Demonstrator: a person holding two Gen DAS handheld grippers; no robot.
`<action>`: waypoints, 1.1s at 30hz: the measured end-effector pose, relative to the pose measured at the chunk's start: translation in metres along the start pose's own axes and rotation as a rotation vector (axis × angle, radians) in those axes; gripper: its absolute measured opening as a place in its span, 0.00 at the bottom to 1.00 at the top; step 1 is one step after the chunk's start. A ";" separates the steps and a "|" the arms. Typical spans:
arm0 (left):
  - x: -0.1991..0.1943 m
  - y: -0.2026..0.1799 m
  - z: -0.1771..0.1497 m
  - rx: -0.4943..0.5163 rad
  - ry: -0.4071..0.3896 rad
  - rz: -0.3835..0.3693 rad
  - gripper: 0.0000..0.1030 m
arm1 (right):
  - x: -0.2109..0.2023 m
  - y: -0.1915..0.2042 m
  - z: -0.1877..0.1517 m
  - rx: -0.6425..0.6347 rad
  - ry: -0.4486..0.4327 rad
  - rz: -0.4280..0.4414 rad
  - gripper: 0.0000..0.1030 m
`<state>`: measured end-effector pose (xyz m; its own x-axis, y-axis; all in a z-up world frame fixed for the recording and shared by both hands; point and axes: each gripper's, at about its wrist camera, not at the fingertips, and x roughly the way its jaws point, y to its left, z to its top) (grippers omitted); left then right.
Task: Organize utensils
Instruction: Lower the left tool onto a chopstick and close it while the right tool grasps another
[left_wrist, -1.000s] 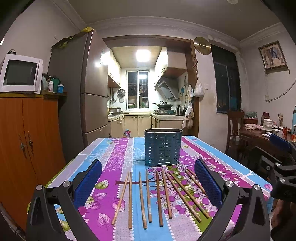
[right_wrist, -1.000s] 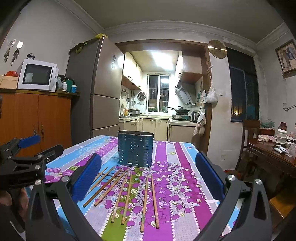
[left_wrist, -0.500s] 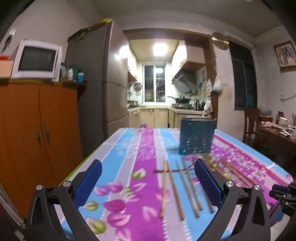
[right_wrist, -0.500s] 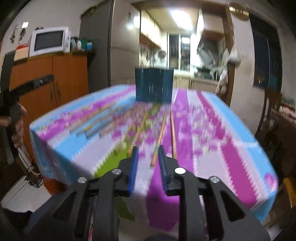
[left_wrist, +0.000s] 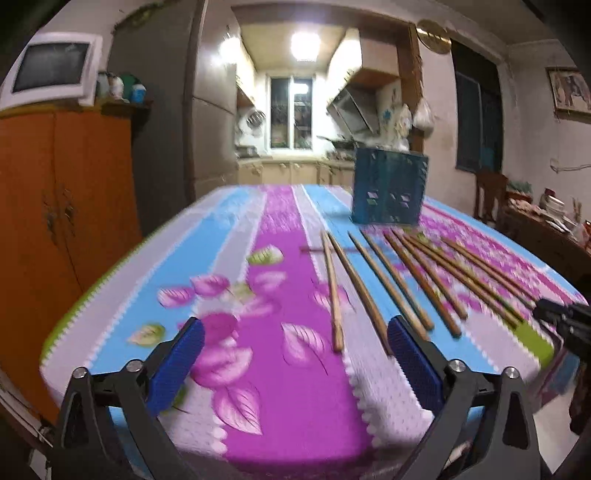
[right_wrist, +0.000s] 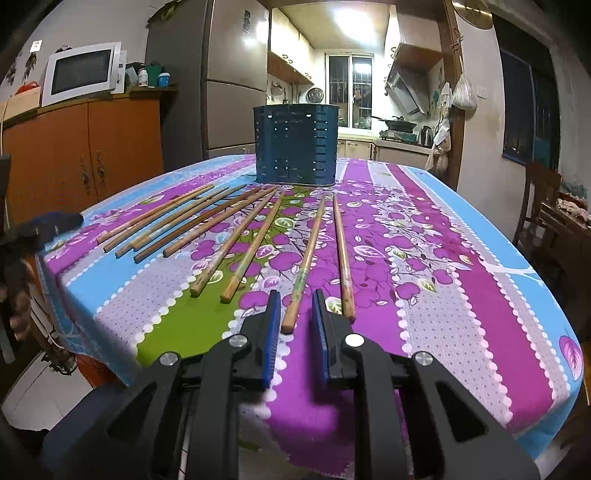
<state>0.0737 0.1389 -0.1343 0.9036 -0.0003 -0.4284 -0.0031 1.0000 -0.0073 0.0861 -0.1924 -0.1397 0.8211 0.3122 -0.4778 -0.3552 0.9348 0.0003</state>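
Note:
Several wooden chopsticks (right_wrist: 236, 229) lie fanned out on the flowered tablecloth in front of a dark blue slotted holder (right_wrist: 295, 144), which stands upright. My right gripper (right_wrist: 295, 297) hangs low over the table's near edge, its jaws drawn close with a narrow gap. The near end of one chopstick (right_wrist: 304, 266) lies on the cloth in line with that gap, and the pads do not press it. My left gripper (left_wrist: 294, 325) is wide open over the cloth, left of the chopsticks (left_wrist: 406, 273), with nothing between its fingers. The holder (left_wrist: 388, 188) stands far right of it.
The table (right_wrist: 461, 295) drops off just under both grippers. An orange cabinet (left_wrist: 55, 203) with a microwave stands to the left, next to a fridge. A wooden chair (right_wrist: 539, 199) and a cluttered side table are at the right.
Both grippers came down towards the table's near edge. The right jaws went from wide apart to a narrow gap. The left view swung left, so the chopsticks now lie to its right.

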 end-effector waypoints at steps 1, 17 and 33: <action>0.003 -0.002 -0.002 0.003 0.012 -0.015 0.86 | 0.000 -0.001 0.000 0.000 0.000 0.002 0.16; 0.034 -0.029 -0.011 0.097 0.006 -0.091 0.28 | 0.005 0.002 0.002 0.008 -0.020 -0.010 0.16; 0.028 -0.034 -0.024 0.080 -0.086 -0.064 0.08 | 0.000 0.006 -0.008 0.004 -0.071 -0.035 0.12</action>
<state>0.0887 0.1051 -0.1681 0.9342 -0.0667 -0.3504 0.0865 0.9954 0.0411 0.0808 -0.1880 -0.1466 0.8627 0.2909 -0.4137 -0.3245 0.9458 -0.0115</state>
